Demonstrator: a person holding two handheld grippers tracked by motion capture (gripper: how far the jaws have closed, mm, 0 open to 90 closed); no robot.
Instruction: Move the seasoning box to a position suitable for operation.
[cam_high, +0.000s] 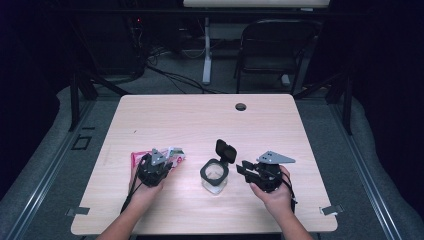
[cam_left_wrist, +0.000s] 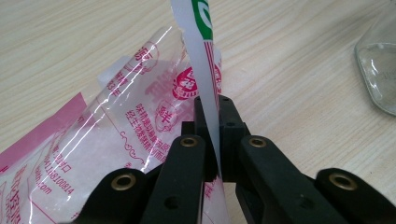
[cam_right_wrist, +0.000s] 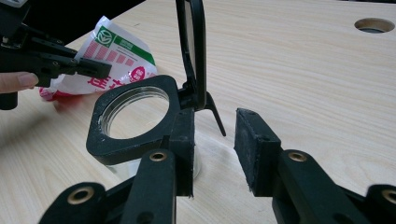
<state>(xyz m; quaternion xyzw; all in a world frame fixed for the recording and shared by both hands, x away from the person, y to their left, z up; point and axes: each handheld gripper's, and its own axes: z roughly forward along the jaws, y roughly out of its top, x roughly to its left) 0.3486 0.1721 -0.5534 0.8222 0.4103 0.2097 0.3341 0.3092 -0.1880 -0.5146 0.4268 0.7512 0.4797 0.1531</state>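
Left of the jar (cam_high: 215, 173): pouch (cam_high: 159, 157) on bench (cam_high: 200, 120), its edge pinched in the closed left tongs (cam_left_wrist: 212, 140). Right tongs (cam_right_wrist: 215, 149) half open beside the jar, empty. Advice: lift pouch upright, keep grip firm, steady jar before pouring.
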